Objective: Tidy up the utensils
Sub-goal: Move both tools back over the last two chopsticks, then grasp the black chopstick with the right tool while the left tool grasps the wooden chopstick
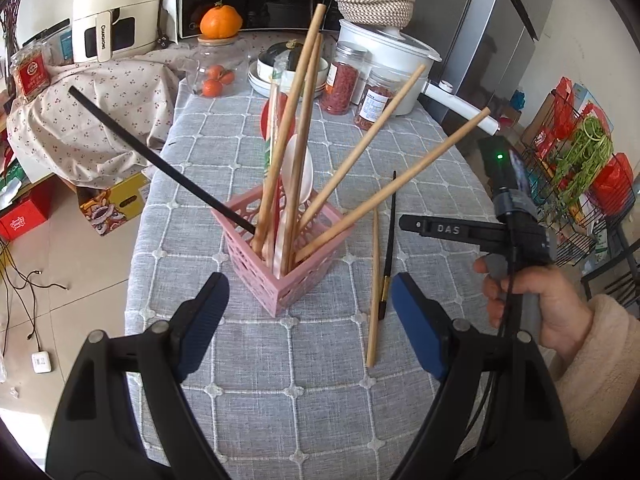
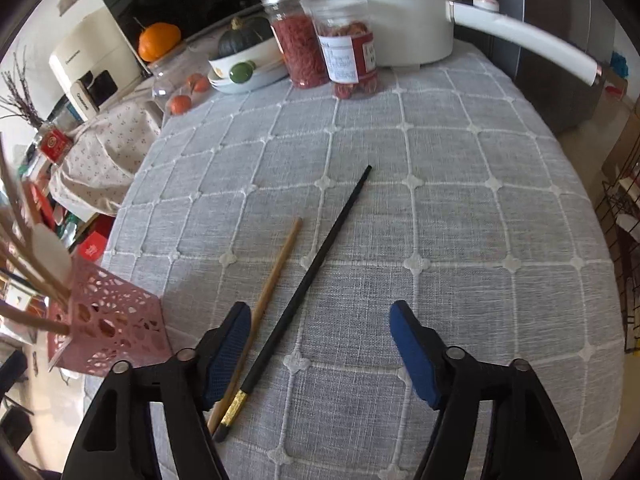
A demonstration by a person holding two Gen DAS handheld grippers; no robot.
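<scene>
A pink lattice utensil holder stands on the grey checked tablecloth. It holds several wooden chopsticks, one black chopstick and a white spoon. My left gripper is open and empty, just in front of the holder. A loose wooden chopstick and a loose black chopstick lie on the cloth to the holder's right. My right gripper is open over them: the wooden chopstick runs beside its left finger and the black chopstick lies between the fingers. The holder is at its left.
At the table's far end stand a white pot with a long handle, two jars of red dried food, stacked bowls with a squash and a glass jar with oranges. A wire rack stands off the right edge.
</scene>
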